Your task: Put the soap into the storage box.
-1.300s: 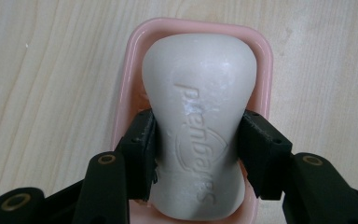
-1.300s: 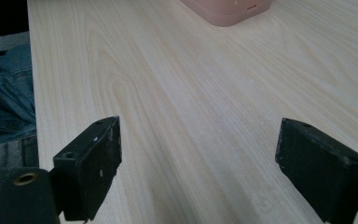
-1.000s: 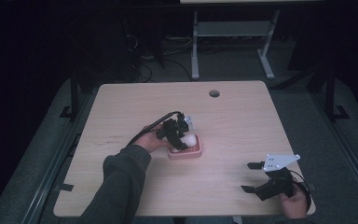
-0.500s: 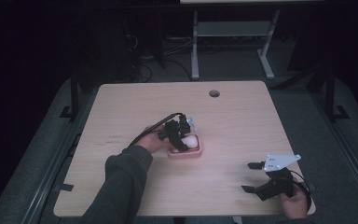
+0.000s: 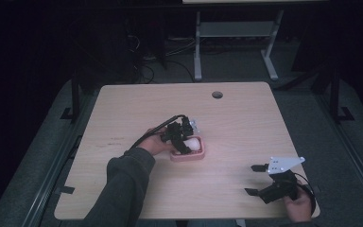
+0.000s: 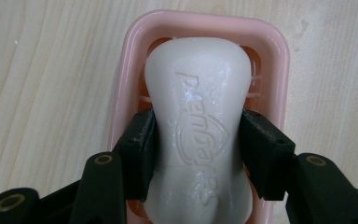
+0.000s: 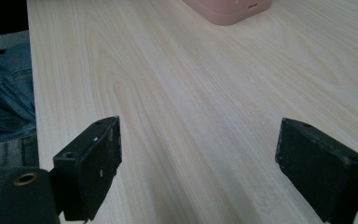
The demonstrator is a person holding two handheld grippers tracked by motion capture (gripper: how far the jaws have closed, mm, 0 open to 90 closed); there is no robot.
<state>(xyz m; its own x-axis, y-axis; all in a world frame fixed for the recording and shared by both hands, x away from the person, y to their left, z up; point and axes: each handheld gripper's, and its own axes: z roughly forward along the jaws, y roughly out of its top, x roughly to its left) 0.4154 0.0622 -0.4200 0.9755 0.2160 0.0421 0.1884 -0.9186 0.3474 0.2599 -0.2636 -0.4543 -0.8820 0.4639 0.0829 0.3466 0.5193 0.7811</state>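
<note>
The soap bar [image 5: 193, 143] lay in the pink dish [image 5: 189, 155] mid-worktop [image 5: 246, 123] in the high view, the left claw [image 5: 182, 143] over it. The left gripper view showed its embossed lettering, the jaws, just easing apart, against its waist. The right gripper view showed the right claw [image 7: 198, 163] wide open, holding nothing, above bare wood.

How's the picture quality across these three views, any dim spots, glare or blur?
High view: the room around the table is nearly black and the whole frame is dim and soft. Left gripper view: evenly lit and sharp on the white soap bar, with small glossy highlights on its embossed lettering; the pink soap dish is clear. Right gripper view: bright wood grain, with the near black pads slightly soft.
</note>
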